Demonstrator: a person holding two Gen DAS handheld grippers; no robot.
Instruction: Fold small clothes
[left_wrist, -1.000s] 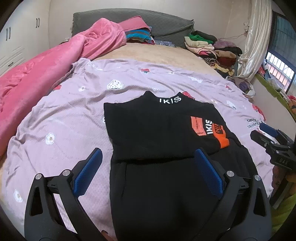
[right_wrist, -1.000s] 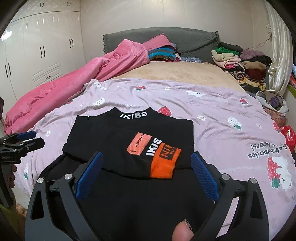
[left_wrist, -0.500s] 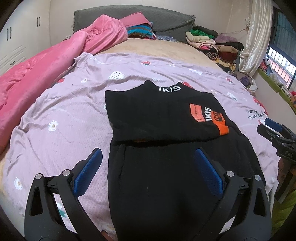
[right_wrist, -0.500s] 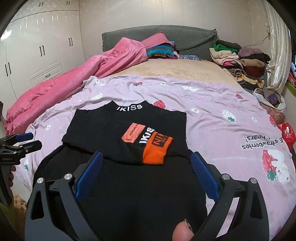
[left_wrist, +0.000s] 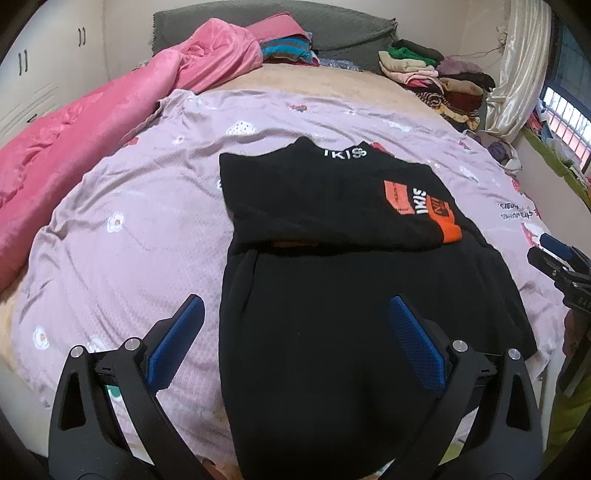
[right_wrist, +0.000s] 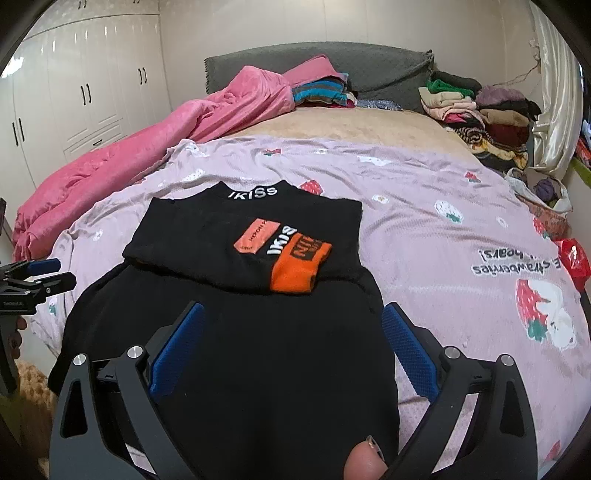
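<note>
Black knit fills my view: the sweater (left_wrist: 332, 295) lies on the lilac strawberry-print sheet (left_wrist: 129, 240), its upper part already laid flat with the orange-patched sleeve (right_wrist: 291, 254) folded across the chest, the hem draping off the bed's near edge. My left gripper (left_wrist: 295, 343) and right gripper (right_wrist: 291, 343) hover above the lower half, fingers spread wide, holding nothing. I judge the sleeve fold done; next I'd pinch the hem corners and carry them towards the collar.

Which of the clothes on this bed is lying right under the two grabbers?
The black top with the orange patch, spread on the lilac sheet; both open grippers hover over it. The other clothes sit stacked by the headboard, far off.
</note>
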